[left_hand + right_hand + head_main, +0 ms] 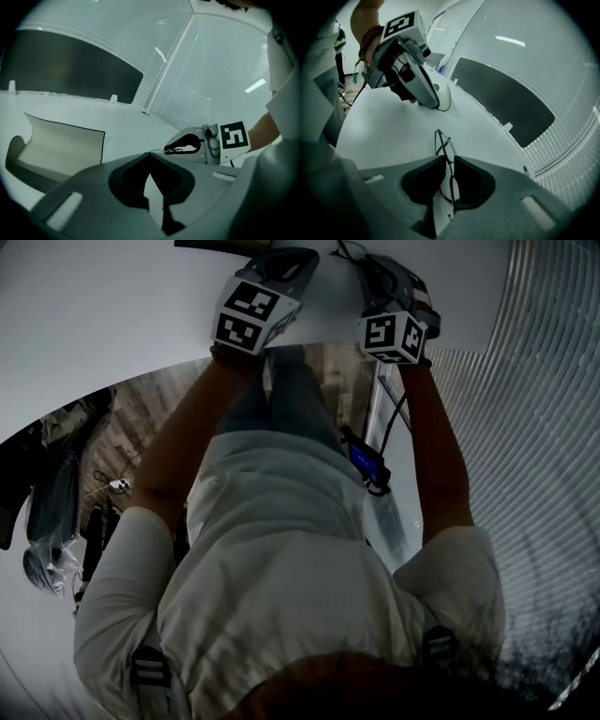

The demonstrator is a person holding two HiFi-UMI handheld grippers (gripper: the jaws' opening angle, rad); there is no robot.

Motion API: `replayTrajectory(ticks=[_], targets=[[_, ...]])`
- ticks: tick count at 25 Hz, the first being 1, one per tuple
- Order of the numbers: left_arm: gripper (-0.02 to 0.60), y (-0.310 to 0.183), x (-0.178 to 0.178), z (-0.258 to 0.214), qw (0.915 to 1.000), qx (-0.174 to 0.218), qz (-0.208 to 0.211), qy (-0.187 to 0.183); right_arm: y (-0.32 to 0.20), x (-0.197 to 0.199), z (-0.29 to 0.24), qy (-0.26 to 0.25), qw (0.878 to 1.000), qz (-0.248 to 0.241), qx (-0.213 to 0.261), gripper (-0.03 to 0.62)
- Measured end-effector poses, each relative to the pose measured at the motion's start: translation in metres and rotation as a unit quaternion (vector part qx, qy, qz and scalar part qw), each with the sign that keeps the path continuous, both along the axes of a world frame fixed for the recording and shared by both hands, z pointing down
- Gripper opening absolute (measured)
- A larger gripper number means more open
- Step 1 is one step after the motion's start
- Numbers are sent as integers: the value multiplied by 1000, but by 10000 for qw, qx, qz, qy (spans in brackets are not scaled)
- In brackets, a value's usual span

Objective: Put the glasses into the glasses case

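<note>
The glasses (pixel 441 141) are pinched edge-on in the right tongs (pixel 449 158). The jaws are closed on the thin wire frame, and the front is left projecting toward 12 o'clock over the white bench (pixel 389 126). Held this way, they can probably be slid lengthwise into a case. The left tongs (pixel 149 153) are pressed together on nothing, seemingly kept free to steady that case. A pale open container (pixel 65 140) lies on the bench at their 9 o'clock. Whether it is the glasses case cannot be told.
</note>
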State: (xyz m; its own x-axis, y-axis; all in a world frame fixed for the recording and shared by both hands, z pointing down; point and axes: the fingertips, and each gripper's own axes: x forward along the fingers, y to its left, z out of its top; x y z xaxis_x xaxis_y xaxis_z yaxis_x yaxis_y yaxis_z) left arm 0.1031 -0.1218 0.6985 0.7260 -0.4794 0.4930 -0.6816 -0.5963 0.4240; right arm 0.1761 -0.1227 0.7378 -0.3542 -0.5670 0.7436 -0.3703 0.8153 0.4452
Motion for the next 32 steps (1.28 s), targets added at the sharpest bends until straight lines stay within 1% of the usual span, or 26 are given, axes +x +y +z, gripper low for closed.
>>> replayTrajectory(ticks=[3,6,9,17,22,25,29,32], targets=[[-2,-1,-2,0,10000,-24,-11,31,-4,-1,-4,58,9999,-67,138,44],[-2,-1,-3,-3,10000,-34,-41,51,-7,-2,-15,14,9996,-50,275,28],[-2,0,-3,-15,9999,4,-61,82,-6,1,-25,-2,9994,22,335,17],[-2,10,6,-56,9997,200,17,107,9,15,-65,-195,9986,288,410,17],[-2,4,6,-89,9990,456,-31,8,14,19,-107,-438,9975,361,425,17],[-2,12,6,-110,9989,472,-82,19,28,19,-135,-523,9971,389,388,17],[-2,19,2,-125,9985,545,-107,9,38,16,-168,-557,9964,447,462,17],[-2,20,-1,-130,9979,637,-136,-37,37,14,-177,-637,9954,480,527,17]])
